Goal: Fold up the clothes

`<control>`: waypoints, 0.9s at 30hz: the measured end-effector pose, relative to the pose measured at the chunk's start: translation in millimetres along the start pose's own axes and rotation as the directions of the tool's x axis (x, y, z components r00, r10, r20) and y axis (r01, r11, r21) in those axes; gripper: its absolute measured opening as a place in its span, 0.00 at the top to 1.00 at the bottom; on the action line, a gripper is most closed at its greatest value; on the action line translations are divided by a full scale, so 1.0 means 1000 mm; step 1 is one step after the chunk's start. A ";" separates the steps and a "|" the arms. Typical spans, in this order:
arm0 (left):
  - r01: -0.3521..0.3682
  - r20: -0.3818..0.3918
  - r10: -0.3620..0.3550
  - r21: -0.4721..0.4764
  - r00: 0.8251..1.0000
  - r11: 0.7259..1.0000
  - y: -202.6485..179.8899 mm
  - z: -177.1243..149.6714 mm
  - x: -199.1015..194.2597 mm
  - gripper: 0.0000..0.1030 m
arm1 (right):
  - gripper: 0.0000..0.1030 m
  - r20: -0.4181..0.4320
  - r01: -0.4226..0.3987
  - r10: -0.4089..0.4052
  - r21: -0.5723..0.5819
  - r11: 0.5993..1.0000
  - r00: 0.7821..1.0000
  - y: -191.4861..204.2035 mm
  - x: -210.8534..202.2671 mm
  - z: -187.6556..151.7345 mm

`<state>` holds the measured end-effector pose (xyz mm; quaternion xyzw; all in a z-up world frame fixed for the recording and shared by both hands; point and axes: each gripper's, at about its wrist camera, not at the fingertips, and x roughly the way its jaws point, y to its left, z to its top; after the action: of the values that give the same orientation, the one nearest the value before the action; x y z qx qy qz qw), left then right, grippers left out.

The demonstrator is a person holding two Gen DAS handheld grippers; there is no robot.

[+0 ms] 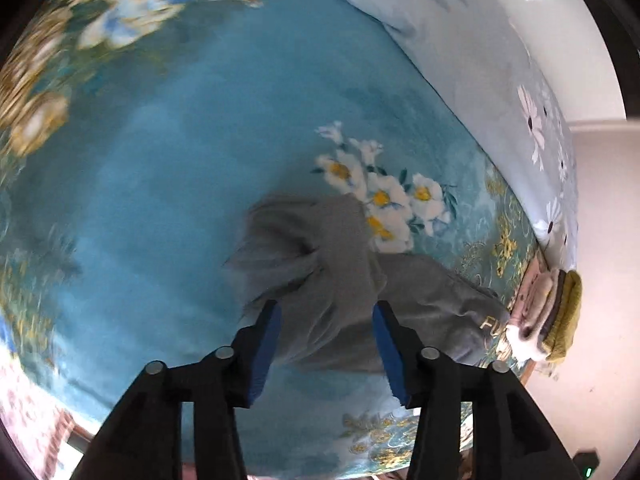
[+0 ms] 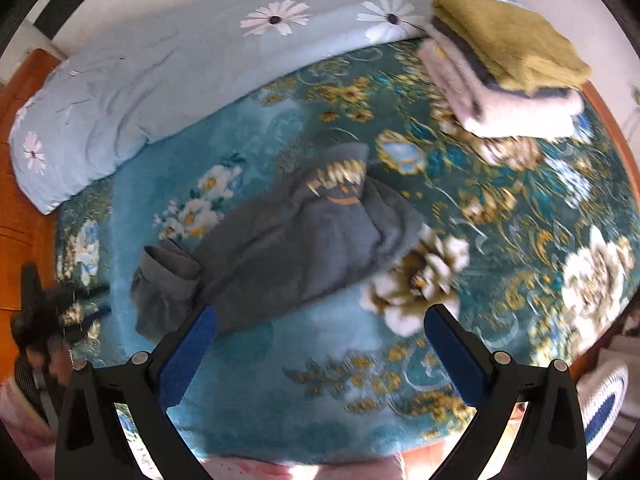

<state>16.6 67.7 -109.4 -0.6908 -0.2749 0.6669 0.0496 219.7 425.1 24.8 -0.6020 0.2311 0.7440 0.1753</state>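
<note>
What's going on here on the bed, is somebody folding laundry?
Yes. A person works with two hand-held grippers over a teal floral bedspread. A rumpled gray garment with gold lettering lies unfolded in the middle. The left gripper is open right over one end of it, the cloth between its blue pads but not pinched. The right gripper hangs open above the near edge, holding nothing. A stack of folded clothes, mustard one on top, sits at the far corner.
</note>
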 end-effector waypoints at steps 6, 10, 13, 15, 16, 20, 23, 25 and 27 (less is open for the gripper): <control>-0.086 -0.063 0.091 0.078 0.994 0.993 -0.038 0.041 0.046 0.42 | 0.00 -0.059 0.129 -0.123 0.102 0.986 0.991 -0.032 -0.013 -0.050; -0.233 -0.034 0.257 0.320 0.966 0.918 -0.074 0.046 0.073 0.42 | 0.00 -0.094 0.195 -0.180 0.200 0.960 0.979 -0.056 -0.025 -0.073; -0.262 -0.048 0.325 0.486 0.945 0.834 -0.085 0.034 0.088 0.42 | 0.00 -0.098 0.220 -0.202 0.229 0.948 0.974 -0.063 -0.030 -0.075; -0.286 -0.037 0.365 0.548 0.930 0.786 -0.080 0.027 0.089 0.65 | 0.00 -0.104 0.220 -0.202 0.216 0.951 0.974 -0.058 -0.029 -0.071; -0.294 -0.035 0.376 0.560 0.926 0.774 -0.074 0.024 0.088 0.75 | 0.00 -0.104 0.217 -0.200 0.203 0.955 0.974 -0.054 -0.027 -0.066; -0.263 -0.022 0.326 0.539 0.945 0.800 -0.042 0.012 0.058 0.95 | 0.00 -0.101 0.184 -0.173 0.110 0.977 0.980 -0.024 -0.014 -0.045; -0.223 0.008 0.258 0.528 0.966 0.819 -0.011 -0.006 0.018 0.96 | 0.00 -0.101 0.137 -0.133 0.034 0.990 0.986 0.005 -0.001 -0.029; -0.217 0.022 0.241 0.523 0.970 0.824 0.014 -0.023 -0.007 0.96 | 0.00 -0.111 0.101 -0.101 -0.011 0.995 0.989 0.026 0.010 -0.019; -0.244 0.032 0.265 0.508 0.964 0.826 0.042 -0.040 -0.025 0.96 | 0.00 -0.125 0.070 -0.076 -0.050 0.996 0.989 0.045 0.020 -0.011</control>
<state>68.9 33.3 -101.2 -0.6967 0.0059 0.7024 0.1460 200.2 381.2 8.9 -0.6600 0.2028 0.7022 0.1737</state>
